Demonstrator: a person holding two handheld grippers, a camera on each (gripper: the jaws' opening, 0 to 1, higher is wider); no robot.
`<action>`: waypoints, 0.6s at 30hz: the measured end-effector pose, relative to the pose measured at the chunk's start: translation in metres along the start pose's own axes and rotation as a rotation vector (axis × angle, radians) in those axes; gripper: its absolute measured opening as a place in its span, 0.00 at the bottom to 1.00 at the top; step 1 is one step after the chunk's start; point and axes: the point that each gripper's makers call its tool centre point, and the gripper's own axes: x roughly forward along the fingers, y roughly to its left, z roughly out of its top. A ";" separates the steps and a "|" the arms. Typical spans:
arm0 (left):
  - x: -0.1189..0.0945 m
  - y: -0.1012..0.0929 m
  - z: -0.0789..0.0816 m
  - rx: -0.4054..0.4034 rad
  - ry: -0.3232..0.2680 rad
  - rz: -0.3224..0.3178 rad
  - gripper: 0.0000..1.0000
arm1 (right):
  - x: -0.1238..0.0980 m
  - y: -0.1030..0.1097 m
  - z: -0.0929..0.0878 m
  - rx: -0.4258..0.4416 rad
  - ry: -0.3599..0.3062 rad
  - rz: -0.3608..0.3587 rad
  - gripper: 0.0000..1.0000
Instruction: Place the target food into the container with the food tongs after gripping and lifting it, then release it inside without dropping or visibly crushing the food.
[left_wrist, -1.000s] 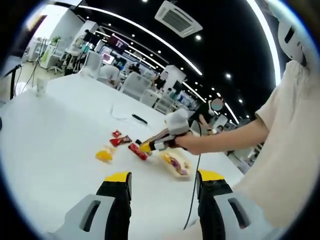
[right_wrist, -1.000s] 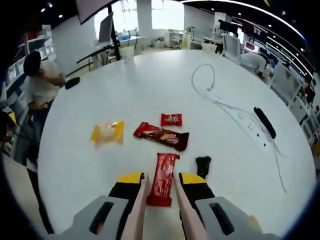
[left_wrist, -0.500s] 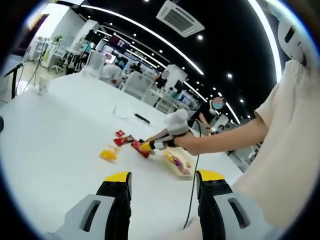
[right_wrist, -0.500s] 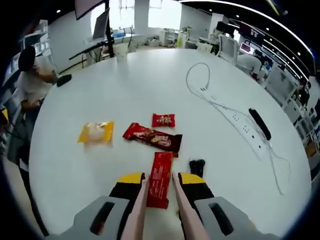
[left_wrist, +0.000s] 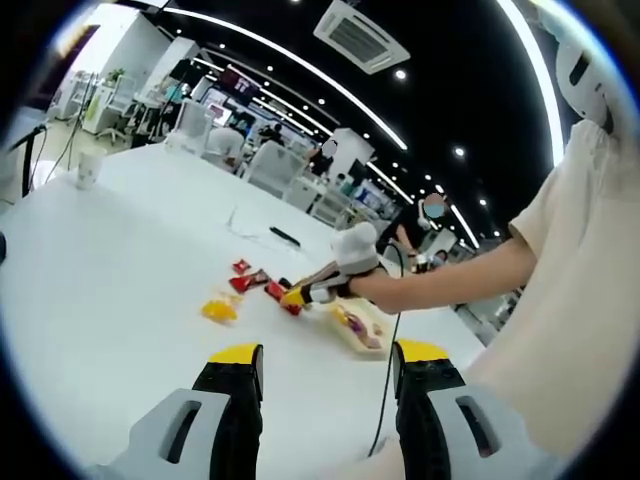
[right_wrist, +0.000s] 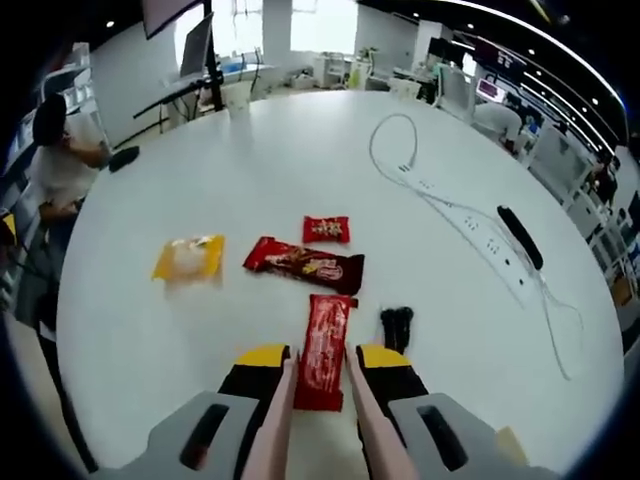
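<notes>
My right gripper (right_wrist: 322, 358) is shut on pale food tongs (right_wrist: 276, 424), whose two arms run forward between the jaws. The tong tips pinch a red wrapped snack bar (right_wrist: 322, 345) low over the white table (right_wrist: 250, 150); I cannot tell whether it touches the top. In the left gripper view, that gripper (left_wrist: 312, 291) is held by a gloved hand beside a shallow container (left_wrist: 357, 330) with food in it. My left gripper (left_wrist: 328, 358) is open with nothing between its jaws, well short of the snacks.
On the table lie a dark-red bar (right_wrist: 305, 265), a small red packet (right_wrist: 326, 229), a yellow packet (right_wrist: 187, 257) and a small black object (right_wrist: 396, 325). A power strip with its cable (right_wrist: 470, 225) and a black remote (right_wrist: 520, 237) lie to the right. A person's arm (left_wrist: 450, 280) reaches across.
The right gripper with the tongs and red bar has edged forward, so the bar's far end now sits close to the dark-red bar. The left gripper stays open.
</notes>
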 end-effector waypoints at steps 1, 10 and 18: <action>0.000 0.000 0.000 -0.001 0.000 0.001 0.51 | 0.000 0.000 -0.001 0.016 0.010 0.004 0.24; 0.000 0.000 0.002 -0.003 -0.010 0.007 0.51 | 0.002 -0.004 -0.001 0.028 0.008 0.010 0.22; 0.003 -0.004 0.001 0.001 -0.007 -0.003 0.51 | -0.008 -0.004 0.002 0.046 -0.019 0.004 0.22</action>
